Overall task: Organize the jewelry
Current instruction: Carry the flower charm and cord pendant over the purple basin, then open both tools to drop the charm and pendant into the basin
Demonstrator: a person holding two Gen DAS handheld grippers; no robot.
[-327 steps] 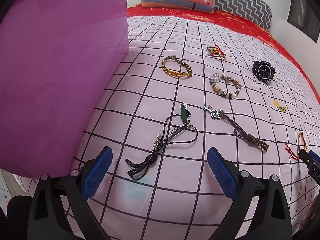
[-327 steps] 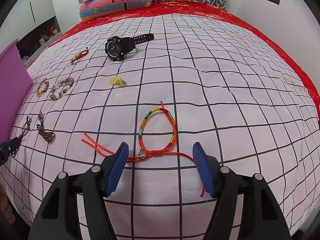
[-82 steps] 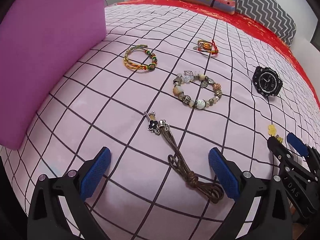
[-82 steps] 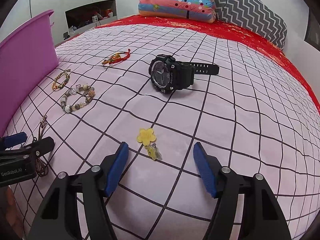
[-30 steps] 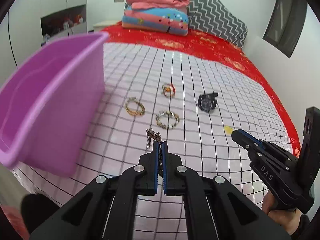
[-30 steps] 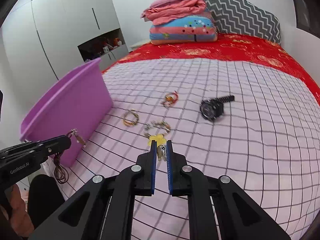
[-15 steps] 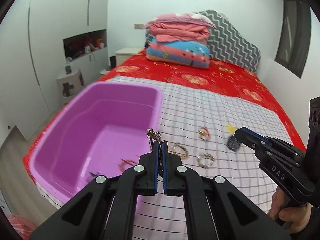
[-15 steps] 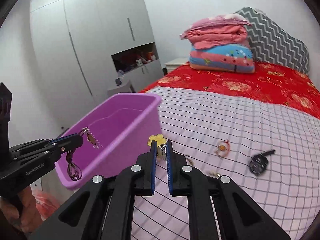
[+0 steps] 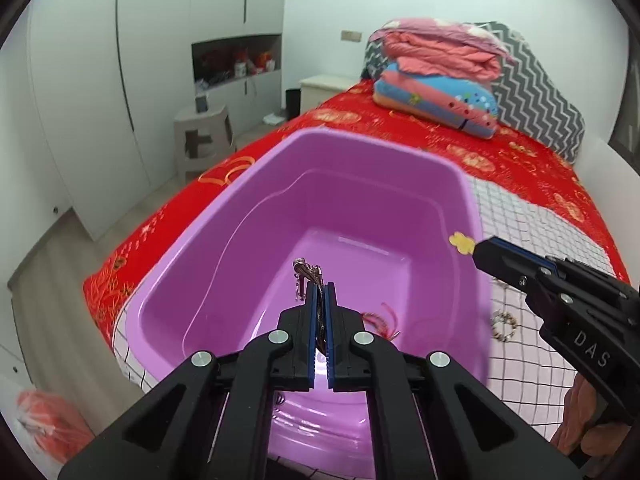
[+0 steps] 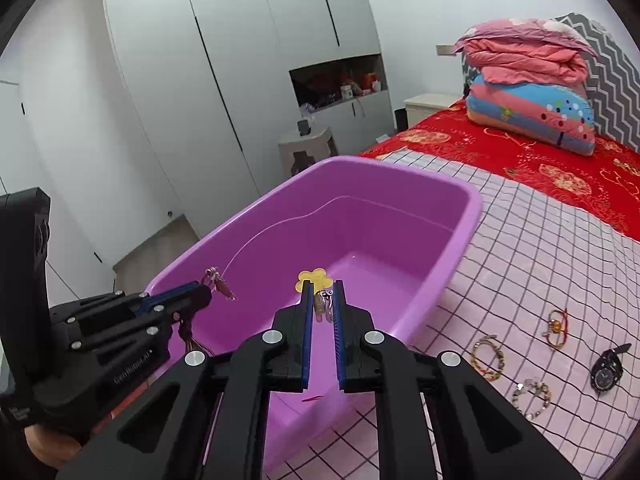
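A purple plastic tub (image 9: 472, 216) (image 10: 468, 216) stands on the bed's left edge. My left gripper (image 9: 319, 292) (image 10: 202, 294) is shut on a brown cord necklace; its silver charm (image 9: 306, 270) (image 10: 216, 278) sticks out above the fingertips, over the tub's inside, and the cord (image 10: 188, 340) dangles below. My right gripper (image 10: 321, 292) (image 9: 486, 250) is shut on a yellow flower charm (image 10: 314, 280) (image 9: 462, 242), which hangs over the tub near its right rim. A red-corded bracelet (image 9: 380, 318) lies on the tub's floor.
On the checked sheet right of the tub lie a braided bracelet (image 10: 488, 356), a beaded bracelet (image 10: 532, 394) (image 9: 504, 326), a red-cord charm (image 10: 556, 328) and a black watch (image 10: 608, 368). Folded quilts (image 9: 440, 72) and a zigzag pillow sit at the bed's head. White wardrobes stand behind.
Both grippers swung left, from above the sheet to above the tub, each still shut on its piece. The tub now fills both views and the loose jewelry has slid to the right.
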